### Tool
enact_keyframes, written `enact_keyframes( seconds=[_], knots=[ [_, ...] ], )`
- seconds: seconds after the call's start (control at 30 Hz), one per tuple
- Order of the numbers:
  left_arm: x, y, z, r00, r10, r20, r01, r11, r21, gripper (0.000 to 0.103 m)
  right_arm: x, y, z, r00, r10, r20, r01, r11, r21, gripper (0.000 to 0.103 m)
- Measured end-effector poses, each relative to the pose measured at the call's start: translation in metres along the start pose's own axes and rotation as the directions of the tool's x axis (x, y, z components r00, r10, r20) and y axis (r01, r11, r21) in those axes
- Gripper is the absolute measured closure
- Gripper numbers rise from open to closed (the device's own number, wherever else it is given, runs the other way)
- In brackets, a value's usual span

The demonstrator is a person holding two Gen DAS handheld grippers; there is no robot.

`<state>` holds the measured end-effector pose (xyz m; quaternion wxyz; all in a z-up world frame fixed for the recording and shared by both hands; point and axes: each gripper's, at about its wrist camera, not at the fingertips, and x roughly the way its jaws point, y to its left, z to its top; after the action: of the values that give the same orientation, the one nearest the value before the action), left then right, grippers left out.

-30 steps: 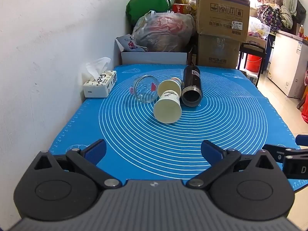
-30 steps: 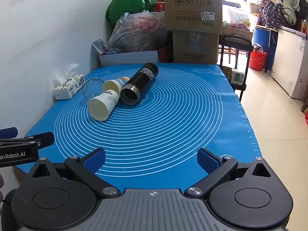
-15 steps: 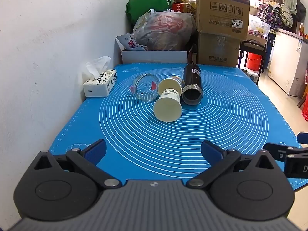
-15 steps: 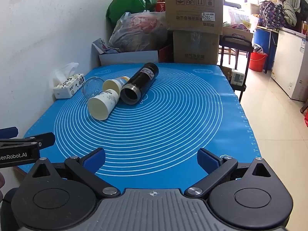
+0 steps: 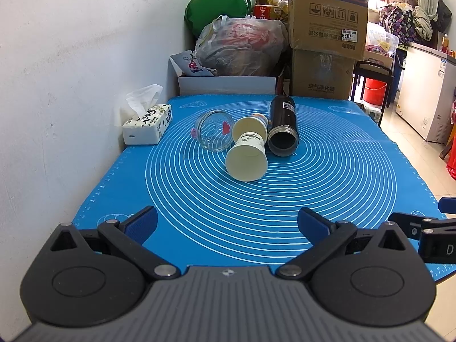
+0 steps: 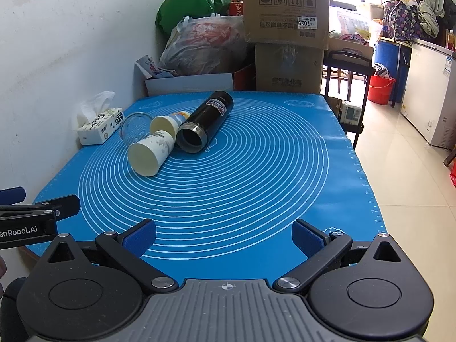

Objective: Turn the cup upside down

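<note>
Far left against the wall there's a tissue box [image 5: 148, 125], sitting at the edge of the blue mat [image 5: 327, 193]. Next over is a clear glass [image 5: 212, 131] on its side, mouth toward the cameras. Touching it on the right are 2 paper cups, also tipped over: the near cup [image 5: 247, 156] with its open mouth facing us, and the far cup [image 5: 250, 125] right behind it, so they look lined up almost end to end. Then the black flask [image 5: 282, 126] lying down too, mouth toward us, snug against the cups' right side.

So 4 vessels in 1 tight cluster, mid-mat, slightly left of center, all with their long axes running roughly away from the grippers.

The left gripper [image 5: 227, 222] is hanging at the near edge of the mat, fingers spread wide, nothing between them. The right gripper [image 6: 223, 235] is the same deal: wide apart, empty, near edge.

The bit that matters imo: the near cup lies almost dead ahead of the left gripper, while from the right wrist view it's well off to the left [image 6: 149, 154]. So left looks like the nearer hand. Since the mouth points at the gripper, grabbing across the cup's side means coming in from above, then tipping it rim-down. Tight neighbours could get bumped.
</note>
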<state>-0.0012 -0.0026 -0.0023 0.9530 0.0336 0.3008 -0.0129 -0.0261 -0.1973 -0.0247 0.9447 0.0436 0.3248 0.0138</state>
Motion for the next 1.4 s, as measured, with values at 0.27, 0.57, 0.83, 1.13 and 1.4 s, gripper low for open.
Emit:
enact_keyframes(
  seconds=[0.27,0.57,0.83,1.13,1.4],
  knots=[
    [-0.0010,-0.0018,0.0005,1.000,0.000,0.006,0.000,1.000,-0.001,0.000,0.0003,0.0017,0.0009,1.000,0.010,0.001,-0.010,1.000,-0.003,0.000],
    [-0.0003,-0.0006,0.0002,1.000,0.000,0.002,0.000,1.000,0.000,0.000,-0.0004,0.0025,0.0007,1.000,0.013,0.005,-0.012,1.000,-0.007,0.000],
    [-0.0004,-0.0009,-0.0001,1.000,-0.004,0.000,0.004,1.000,0.002,0.000,-0.0016,0.0029,0.0009,1.000,0.014,0.009,-0.014,1.000,-0.009,0.000],
    [0.0007,-0.0014,-0.0005,1.000,0.000,-0.003,0.000,1.000,0.002,0.000,-0.0028,0.0041,0.0015,1.000,0.011,0.026,-0.010,1.000,-0.030,0.000],
    [0.0011,-0.0021,-0.0013,1.000,-0.002,-0.003,0.002,1.000,0.004,0.000,-0.0028,0.0037,0.0012,1.000,0.013,0.024,-0.013,0.999,-0.029,0.000]
  ],
)
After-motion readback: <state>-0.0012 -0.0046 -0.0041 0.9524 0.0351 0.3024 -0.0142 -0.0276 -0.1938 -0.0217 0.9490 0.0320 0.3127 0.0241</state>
